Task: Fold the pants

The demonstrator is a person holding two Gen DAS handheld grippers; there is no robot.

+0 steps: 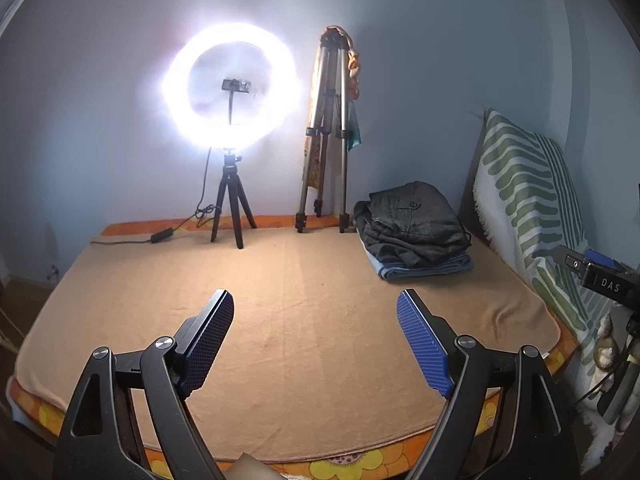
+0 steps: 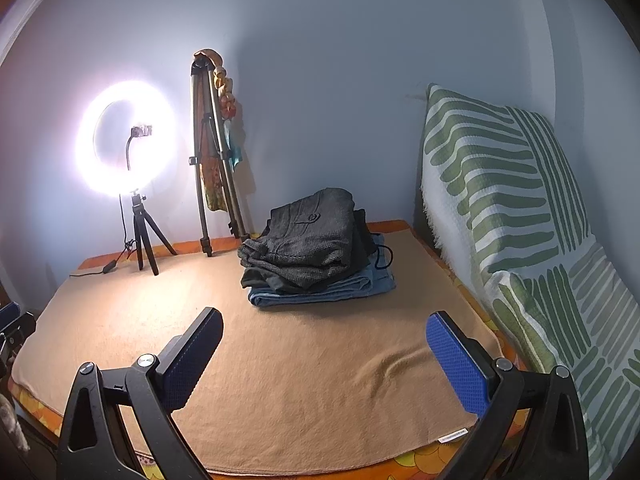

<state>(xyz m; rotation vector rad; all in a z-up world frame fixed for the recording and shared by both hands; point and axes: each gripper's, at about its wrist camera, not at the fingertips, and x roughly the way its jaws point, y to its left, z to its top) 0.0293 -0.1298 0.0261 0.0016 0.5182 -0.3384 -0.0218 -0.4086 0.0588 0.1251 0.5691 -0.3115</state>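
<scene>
Dark grey pants (image 1: 416, 220) lie folded on top of a stack with blue jeans (image 1: 424, 270) under them, at the far right of a tan blanket (image 1: 280, 300). The stack shows in the right wrist view too, with the grey pants (image 2: 312, 236) above the jeans (image 2: 320, 294). My left gripper (image 1: 316, 312) is open and empty, well short of the stack and above the blanket's near half. My right gripper (image 2: 324, 332) is open and empty, a short way in front of the stack.
A lit ring light on a small tripod (image 1: 230, 88) stands at the far edge, its cable (image 1: 160, 236) on the blanket. A folded tripod (image 1: 326, 136) leans on the wall. A green-striped cushion (image 2: 500, 208) lines the right side. The right gripper's body (image 1: 604, 280) shows at the left view's right edge.
</scene>
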